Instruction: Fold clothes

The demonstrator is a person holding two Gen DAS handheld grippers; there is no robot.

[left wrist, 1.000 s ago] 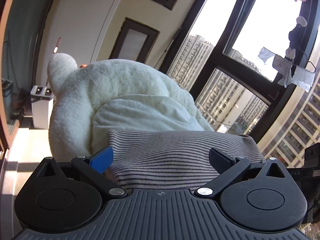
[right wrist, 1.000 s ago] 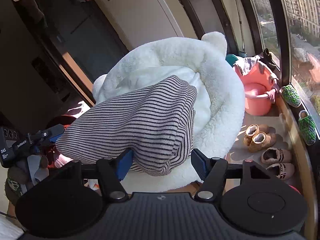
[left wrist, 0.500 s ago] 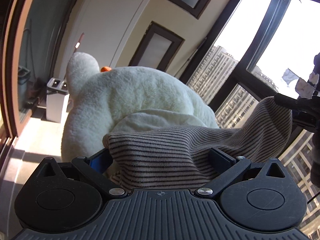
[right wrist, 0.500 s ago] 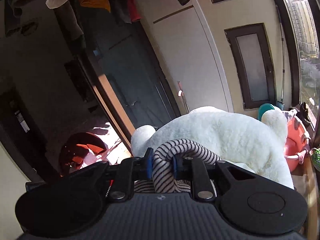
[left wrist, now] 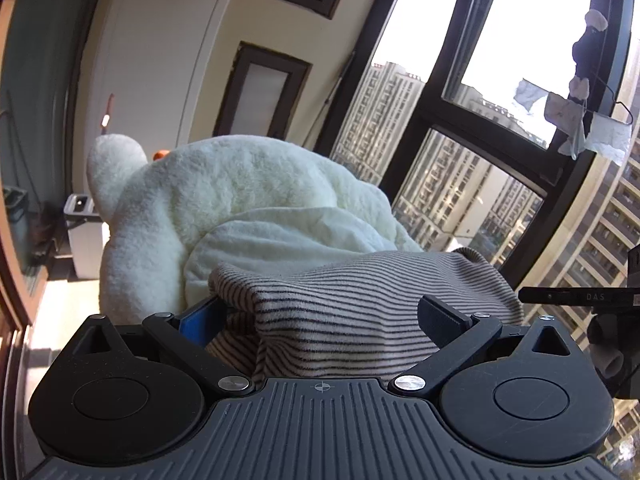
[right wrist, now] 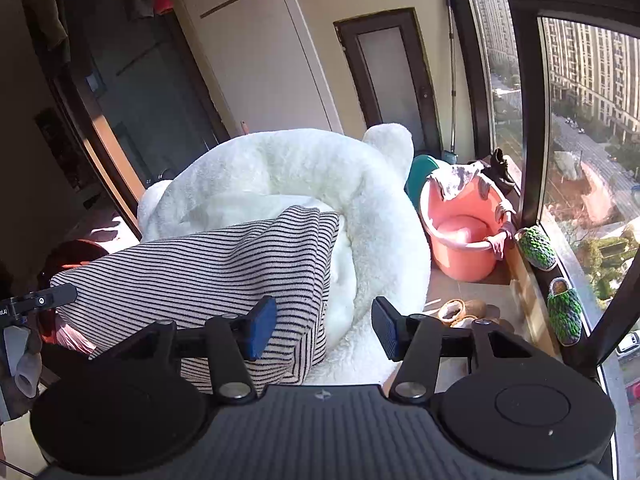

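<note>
A striped beige-and-black garment (left wrist: 360,292) lies folded on a white fluffy plush cushion (left wrist: 240,184). My left gripper (left wrist: 320,312) is open, and the garment bulges between its fingers without being pinched. In the right wrist view the same garment (right wrist: 208,268) lies on the cushion (right wrist: 320,168). My right gripper (right wrist: 324,328) is open and empty, its left finger (right wrist: 260,328) over the garment's right edge. The other gripper shows at the left edge (right wrist: 36,300).
A pink bucket (right wrist: 464,236) with cloth on its rim stands right of the cushion. Slippers and shoes (right wrist: 460,312) lie on the floor and green slippers (right wrist: 536,244) on the sill by the window. A white bin (left wrist: 84,236) stands at the left.
My right gripper, shut on a raised fold of the garment half a second ago, has opened and let it go. The garment has dropped back flat on the cushion.
</note>
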